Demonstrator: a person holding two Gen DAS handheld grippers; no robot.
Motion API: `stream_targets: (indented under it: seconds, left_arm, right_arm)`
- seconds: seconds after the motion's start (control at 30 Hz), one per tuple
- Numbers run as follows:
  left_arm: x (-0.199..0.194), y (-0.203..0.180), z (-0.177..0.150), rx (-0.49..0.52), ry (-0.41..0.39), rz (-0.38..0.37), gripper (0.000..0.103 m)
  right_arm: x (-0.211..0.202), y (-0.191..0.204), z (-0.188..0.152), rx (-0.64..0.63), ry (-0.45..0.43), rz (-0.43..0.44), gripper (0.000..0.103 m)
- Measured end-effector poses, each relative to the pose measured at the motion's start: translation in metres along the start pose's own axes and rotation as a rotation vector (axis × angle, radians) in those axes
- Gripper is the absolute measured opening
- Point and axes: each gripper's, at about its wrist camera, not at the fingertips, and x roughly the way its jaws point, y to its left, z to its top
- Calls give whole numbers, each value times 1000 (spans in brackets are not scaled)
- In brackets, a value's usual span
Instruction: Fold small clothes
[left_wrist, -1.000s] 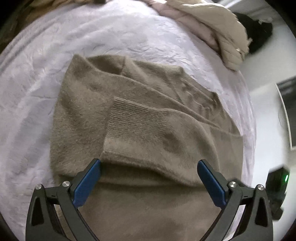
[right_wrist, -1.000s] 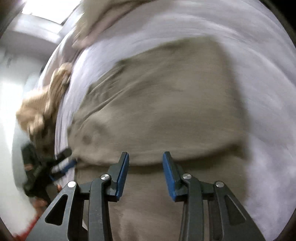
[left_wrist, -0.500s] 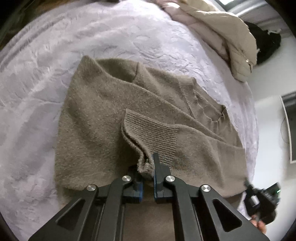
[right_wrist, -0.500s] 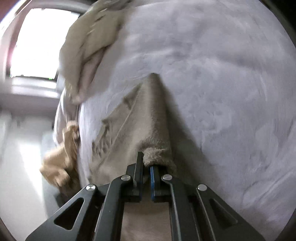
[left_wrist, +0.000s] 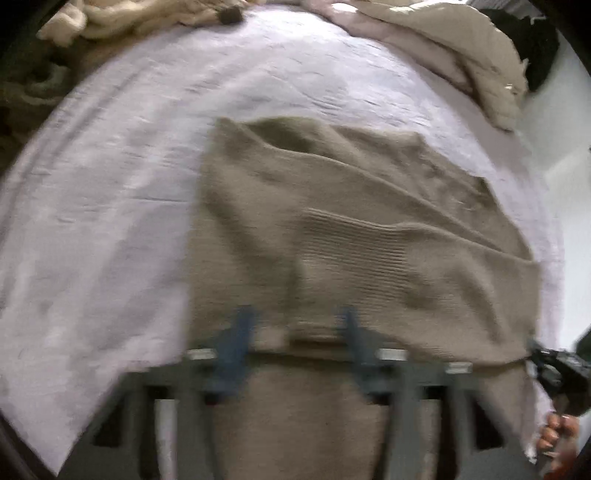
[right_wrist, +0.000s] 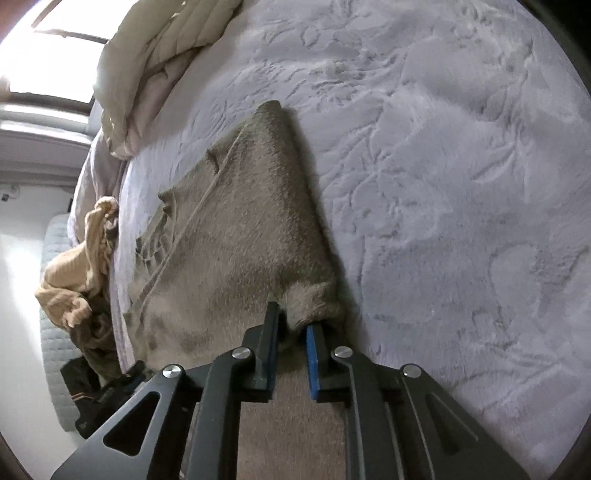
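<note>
Sweater (right_wrist: 236, 236) bunches between the right gripper (right_wrist: 293, 334) pads, narrowly parted around a fold. Left gripper (left_wrist: 291, 332), blurred, spread wide over the sweater hem; beige quilt (right_wrist: 147, 66) at eleven o'clock.

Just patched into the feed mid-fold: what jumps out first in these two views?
A taupe knit sweater lies partly folded mid-bed on the pale lilac bedspread. The right gripper pinches a bunched sweater edge at bottom centre of its view; the left gripper, blurred, hangs open over the near hem. A cream duvet is heaped behind.

left gripper (left_wrist: 293, 332) blurred, fingers apart, right gripper (right_wrist: 293, 326) fingers narrowly parted
</note>
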Motion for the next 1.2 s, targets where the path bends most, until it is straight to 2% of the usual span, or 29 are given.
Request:
stream_targets:
  seconds: [0.07,0.2,0.33,0.43,0.47,0.57,0.63,0.67,0.7,0.73,0.8,0.83,0.93,1.03,1.17,1.2]
  left_arm:
    - [-7,6,-2,3,-6,1,70]
    - [-10,14,-8,23,32,36,70]
    - [-13,29,-12,-3,51,37,70]
    - [-12,49,-8,-35,62,4,70]
    - [-10,56,-4,-48,68,-15,70]
    - [8,76,9,-119,135,-137,70]
    - [16,81,13,-140,140,-167,70]
    - [17,81,14,-133,133,-169,68]
    - [15,81,14,-116,120,-169,52]
    - [14,79,16,-100,117,-179,33]
    - [7,78,17,-71,103,-175,28]
    - [5,77,17,-50,94,-168,21]
    - [5,75,18,-5,84,-149,21]
    - [8,75,20,-7,84,-142,21]
    - [-2,75,20,-6,62,-102,22]
    - [-4,76,19,-7,65,-88,30]
  right_arm:
    - [-3,6,-3,-14,4,-15,23]
    - [-8,13,-12,-36,11,-43,44]
    - [-20,13,-18,-42,-2,-50,45]
    - [-24,1,-11,-7,-31,-61,47]
    - [-23,-7,-6,25,-41,-44,47]
    - [-13,-27,4,112,-25,33,47]
    - [-5,-33,7,144,-7,94,47]
    - [-1,-35,9,158,2,119,41]
    - [0,-34,10,161,9,123,17]
    - [0,-31,12,152,22,122,17]
    - [-8,-15,15,57,9,83,17]
    - [-12,-9,16,18,1,59,17]
    - [-5,-13,21,-14,22,-13,16]
    - [3,-17,20,-12,29,-29,17]
    - [-4,-14,16,-2,22,-32,23]
    - [-7,-12,15,-7,23,-44,25]
